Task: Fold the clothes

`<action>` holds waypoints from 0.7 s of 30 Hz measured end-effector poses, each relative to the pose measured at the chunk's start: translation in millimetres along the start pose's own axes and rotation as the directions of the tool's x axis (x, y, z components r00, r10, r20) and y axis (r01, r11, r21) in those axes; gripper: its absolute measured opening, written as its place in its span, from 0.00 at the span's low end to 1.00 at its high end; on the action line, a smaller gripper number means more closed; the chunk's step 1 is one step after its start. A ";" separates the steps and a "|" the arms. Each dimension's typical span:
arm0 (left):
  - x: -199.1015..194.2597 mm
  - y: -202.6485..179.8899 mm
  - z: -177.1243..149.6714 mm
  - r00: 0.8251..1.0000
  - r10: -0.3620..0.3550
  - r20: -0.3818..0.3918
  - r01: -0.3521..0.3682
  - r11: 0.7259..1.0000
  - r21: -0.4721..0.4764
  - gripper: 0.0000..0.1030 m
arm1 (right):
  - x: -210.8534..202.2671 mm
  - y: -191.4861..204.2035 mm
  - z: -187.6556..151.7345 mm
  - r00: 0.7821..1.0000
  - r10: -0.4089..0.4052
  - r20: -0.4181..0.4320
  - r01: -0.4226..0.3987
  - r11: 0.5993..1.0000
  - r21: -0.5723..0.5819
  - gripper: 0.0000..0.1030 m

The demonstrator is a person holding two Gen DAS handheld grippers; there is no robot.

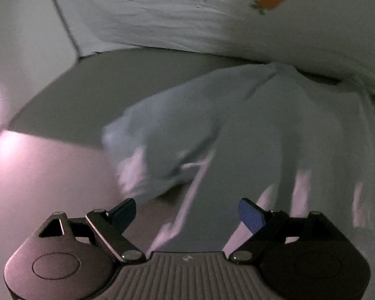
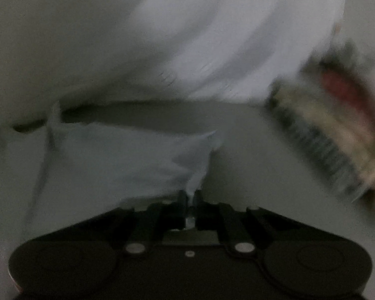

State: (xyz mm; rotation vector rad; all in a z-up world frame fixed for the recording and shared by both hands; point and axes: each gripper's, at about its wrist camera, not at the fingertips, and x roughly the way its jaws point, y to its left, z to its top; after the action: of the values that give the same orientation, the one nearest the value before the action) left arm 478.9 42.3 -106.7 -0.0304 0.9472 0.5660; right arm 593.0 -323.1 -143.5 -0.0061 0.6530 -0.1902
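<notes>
Right fingers (image 2: 190,196) pinch the pale garment (image 2: 127,160); left fingers (image 1: 187,213) gape empty. Folding looks barely begun.

My work surface (image 1: 127,80), plain grey and dim, a pale blue garment (image 1: 262,135) lying rumpled across it, a white sheet with a carrot print (image 1: 177,20) along its far edge, a blurred patterned cloth (image 2: 337,130) resting at my right

The room is dim and the views are blurred. A grey surface (image 1: 127,80) carries a bright pinkish patch of light (image 1: 50,175) at the left, and a white sheet (image 1: 187,17) printed with an orange carrot (image 1: 272,1) lies behind. A blurred patterned cloth (image 2: 337,130), beige with red, lies at the right.
</notes>
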 end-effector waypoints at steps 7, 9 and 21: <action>-46.5 38.7 -20.5 0.995 0.104 0.010 -0.104 0.994 0.028 0.87 | 7.4 -58.3 -1.8 0.997 -0.018 -0.080 0.022 0.999 0.048 0.26; -59.6 51.7 -34.9 0.993 0.114 -0.019 -0.113 0.992 0.049 0.87 | -15.8 -64.7 -9.7 0.997 0.028 -0.072 -0.024 0.998 0.056 0.44; -71.6 133.4 -117.9 0.977 -0.091 -0.194 0.113 0.988 0.102 0.87 | -203.6 -63.0 -154.8 0.876 0.375 -0.305 -0.282 0.909 0.308 0.68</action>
State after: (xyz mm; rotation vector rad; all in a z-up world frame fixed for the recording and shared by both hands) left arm 294.4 93.0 -92.4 -0.0318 1.1546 0.4187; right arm 330.2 -340.4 -139.6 0.3974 0.9792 0.0634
